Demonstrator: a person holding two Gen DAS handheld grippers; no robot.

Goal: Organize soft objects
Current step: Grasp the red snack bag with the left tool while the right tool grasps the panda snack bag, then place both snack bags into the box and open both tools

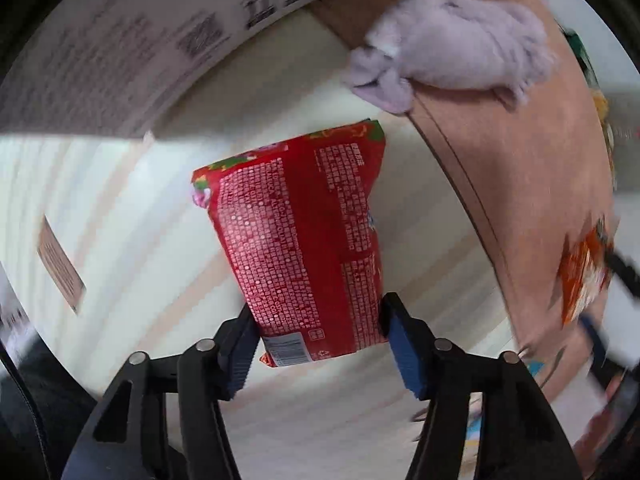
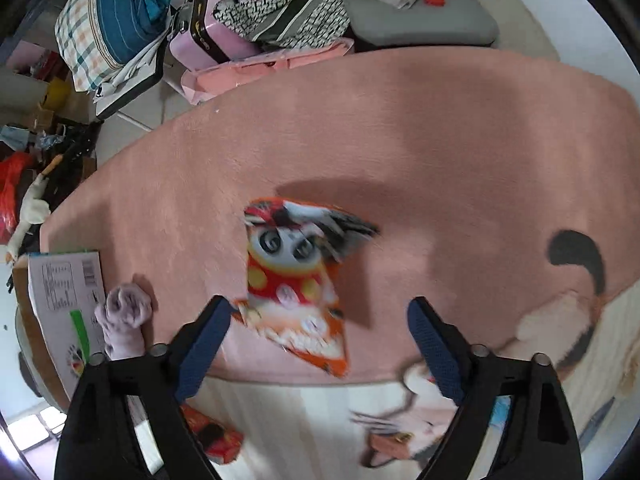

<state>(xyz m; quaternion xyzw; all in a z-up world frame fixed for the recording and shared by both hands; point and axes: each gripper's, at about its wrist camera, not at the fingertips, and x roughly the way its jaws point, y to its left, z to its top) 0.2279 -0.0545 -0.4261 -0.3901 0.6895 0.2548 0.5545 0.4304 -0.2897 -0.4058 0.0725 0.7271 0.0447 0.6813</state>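
Two blue ribbed pads of the left gripper (image 1: 318,330) pinch the lower end of a red packet (image 1: 300,236), a glossy, flat, soft pouch covered in fine white print too small to read. It is held clear above a pale striped floor (image 1: 120,208); its bottom corner with a barcode label pokes out below the pads. The lower sides of the packet are covered by the pads.

Beyond it, a lilac plush toy (image 1: 456,44), fuzzy and lumpy, lies on the edge of a pink rug (image 1: 520,168); which way the toy faces is hard to tell. A cardboard box (image 1: 100,52) with printed labels curves across the top left, cut off by the frame edge.

The right gripper (image 2: 318,330) is spread wide, its fingers apart and gripping nothing. Between and beyond them an orange snack bag (image 2: 296,284) with a cartoon face lies on the short-piled rug, smeared by motion blur, so its print is hard to make out. At the rug's far edge a heap of bags and clothes (image 2: 240,20) is piled up, its parts hard to separate.
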